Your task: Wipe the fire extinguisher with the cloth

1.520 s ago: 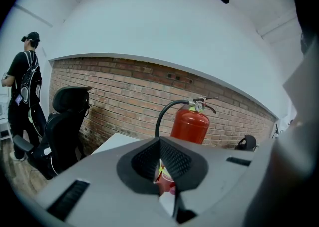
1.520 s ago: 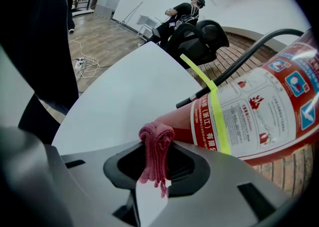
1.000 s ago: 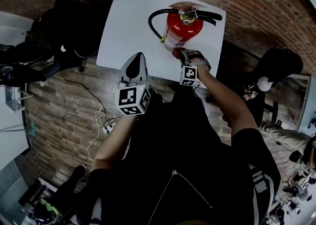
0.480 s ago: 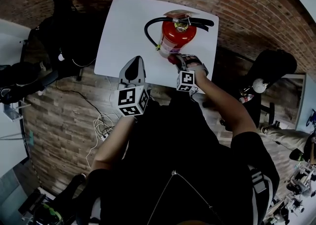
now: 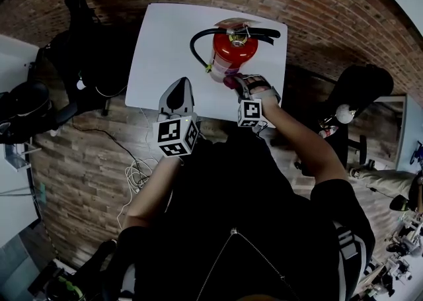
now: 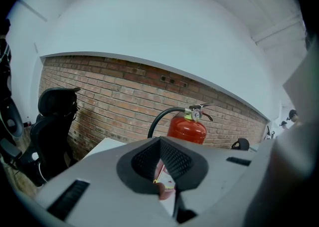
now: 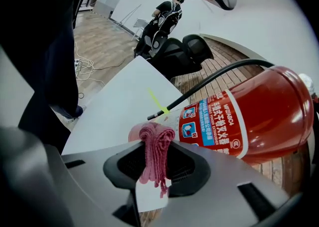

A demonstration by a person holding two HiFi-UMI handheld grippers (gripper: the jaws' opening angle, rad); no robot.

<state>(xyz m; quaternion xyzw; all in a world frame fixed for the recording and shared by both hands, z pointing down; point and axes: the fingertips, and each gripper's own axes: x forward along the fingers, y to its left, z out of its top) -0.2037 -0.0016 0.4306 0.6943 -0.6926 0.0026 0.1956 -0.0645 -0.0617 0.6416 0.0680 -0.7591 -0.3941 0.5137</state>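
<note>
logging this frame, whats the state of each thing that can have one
fire extinguisher, upright on the white table, hose attached
cloth, bunched, pinched in the right gripper
right gripper, shut on cloth, beside the fire extinguisher's lower body
left gripper, shut, holding nothing

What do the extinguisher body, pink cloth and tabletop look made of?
Extinguisher body: likely painted metal, glossy red with bright highlights and a printed label.
Cloth: soft knit or terry textile, pink, with ribbed loops and loose threads.
Tabletop: smooth matte white, probably laminate, though the look leaves it open.
</note>
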